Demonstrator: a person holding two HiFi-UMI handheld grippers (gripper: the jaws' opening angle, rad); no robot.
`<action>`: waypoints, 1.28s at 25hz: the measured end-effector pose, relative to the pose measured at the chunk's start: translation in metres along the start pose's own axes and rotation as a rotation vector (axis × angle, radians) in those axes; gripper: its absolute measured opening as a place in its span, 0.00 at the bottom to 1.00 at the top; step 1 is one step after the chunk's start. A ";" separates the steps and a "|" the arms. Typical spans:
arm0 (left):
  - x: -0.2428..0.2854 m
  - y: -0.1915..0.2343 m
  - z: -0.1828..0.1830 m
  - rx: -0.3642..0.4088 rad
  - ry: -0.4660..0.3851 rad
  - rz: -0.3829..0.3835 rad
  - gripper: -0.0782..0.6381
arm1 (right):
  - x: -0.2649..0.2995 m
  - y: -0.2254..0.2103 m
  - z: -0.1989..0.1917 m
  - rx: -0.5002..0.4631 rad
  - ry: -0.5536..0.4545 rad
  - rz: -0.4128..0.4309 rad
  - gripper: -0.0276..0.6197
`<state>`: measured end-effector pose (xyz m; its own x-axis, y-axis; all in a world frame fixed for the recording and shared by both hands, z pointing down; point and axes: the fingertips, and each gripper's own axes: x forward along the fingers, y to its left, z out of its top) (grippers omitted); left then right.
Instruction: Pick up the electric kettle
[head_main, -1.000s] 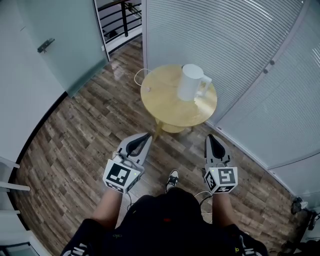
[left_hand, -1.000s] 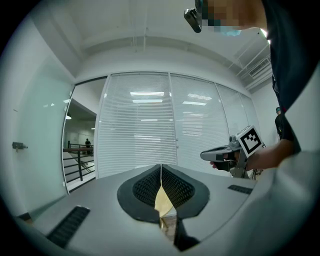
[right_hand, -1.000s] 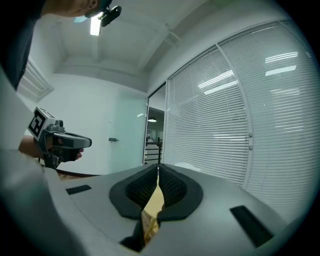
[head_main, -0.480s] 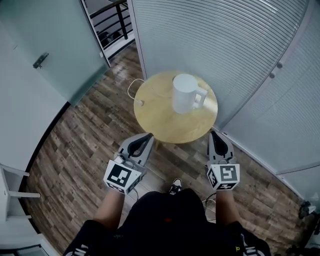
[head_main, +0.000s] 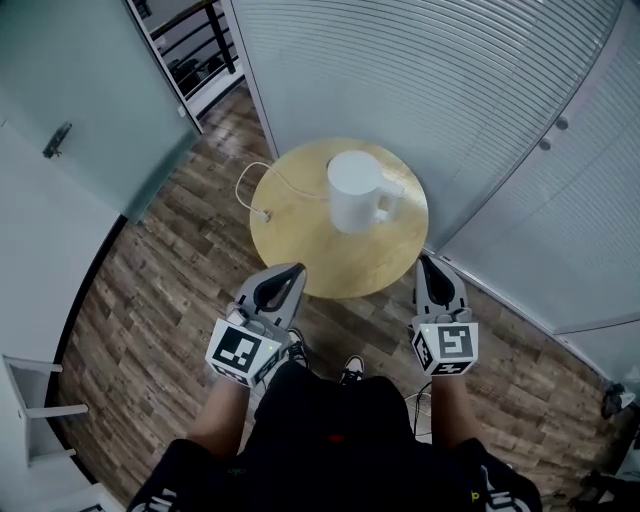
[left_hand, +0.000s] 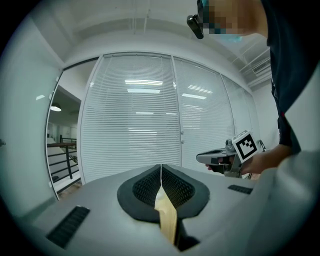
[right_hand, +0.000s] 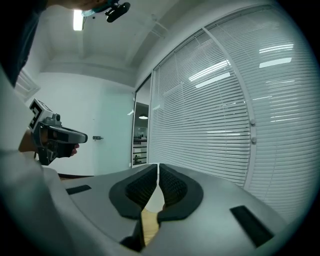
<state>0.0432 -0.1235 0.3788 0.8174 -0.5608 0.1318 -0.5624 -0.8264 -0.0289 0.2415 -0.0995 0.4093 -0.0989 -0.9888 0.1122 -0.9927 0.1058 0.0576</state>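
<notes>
The white electric kettle (head_main: 352, 190) stands upright on a round wooden table (head_main: 300, 250), its handle turned to the right. My left gripper (head_main: 292, 272) hovers at the table's near left edge, well short of the kettle, jaws shut and empty. My right gripper (head_main: 430, 262) is level with the table's near right edge, also shut with nothing in it. In the left gripper view the jaws (left_hand: 161, 166) meet in a thin line, with table wood showing below. The right gripper view shows closed jaws (right_hand: 158, 165) with a white sliver and wood behind the slit.
A white cord (head_main: 250, 190) trails off the table's left side to the wooden floor (head_main: 160, 280). Glass walls with white blinds (head_main: 420, 70) curve close behind and to the right of the table. A glass door (head_main: 70, 120) is at the left. My shoes (head_main: 346, 368) show below.
The person has stepped toward the table, so the table and kettle sit closer. Both grippers have come forward from over the floor to the table's near edge, still shut.
</notes>
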 end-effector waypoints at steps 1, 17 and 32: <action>0.006 0.007 -0.002 0.005 -0.007 -0.018 0.15 | 0.005 -0.001 0.000 -0.004 0.004 -0.015 0.09; 0.090 0.167 -0.009 -0.026 -0.031 -0.289 0.15 | 0.121 0.019 0.003 -0.010 0.067 -0.315 0.09; 0.122 0.176 -0.038 -0.024 0.056 -0.275 0.14 | 0.182 -0.049 -0.094 -0.006 0.213 -0.413 0.31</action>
<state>0.0391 -0.3354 0.4275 0.9319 -0.3110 0.1865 -0.3233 -0.9455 0.0386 0.2791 -0.2745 0.5204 0.3218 -0.9045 0.2798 -0.9455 -0.2911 0.1462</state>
